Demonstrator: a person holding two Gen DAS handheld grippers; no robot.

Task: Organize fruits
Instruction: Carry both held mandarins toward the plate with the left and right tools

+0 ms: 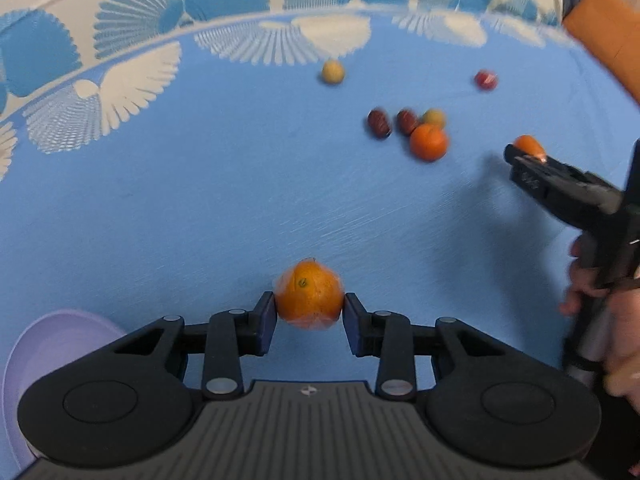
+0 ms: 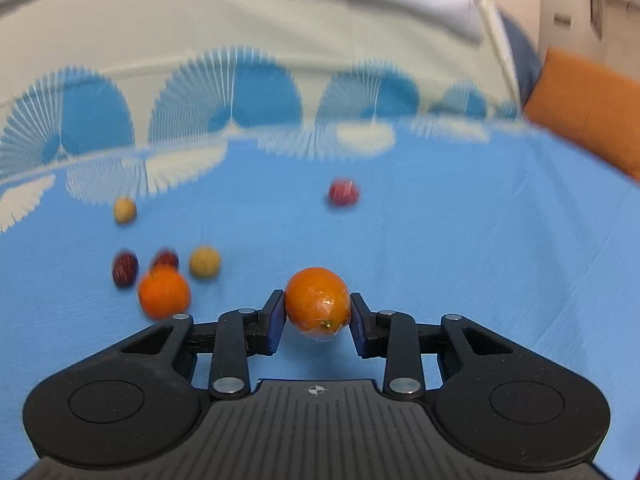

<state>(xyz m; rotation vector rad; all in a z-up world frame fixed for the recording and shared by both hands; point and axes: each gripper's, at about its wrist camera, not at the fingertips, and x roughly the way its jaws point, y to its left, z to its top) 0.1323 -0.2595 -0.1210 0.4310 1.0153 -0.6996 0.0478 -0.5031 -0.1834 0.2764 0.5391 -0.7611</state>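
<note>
left gripper [image 1: 309, 314] clenched on orange [image 1: 309, 299], pads against both sides, above blue cloth [image 1: 200, 208]. lilac bowl [image 1: 36, 344] at near left. right gripper [image 2: 318, 314] clamps second orange [image 2: 318, 303]. farther: loose orange [image 2: 164, 292] touching dark red fruits [image 2: 125, 268], yellow fruit [image 2: 205, 262] beside them. far back: lone yellow fruit [image 2: 125, 210], red fruit [image 2: 343, 192].

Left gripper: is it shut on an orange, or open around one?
Shut on it: both blue pads press the sides of the orange in the left gripper.

No text, label or number is legible.
</note>
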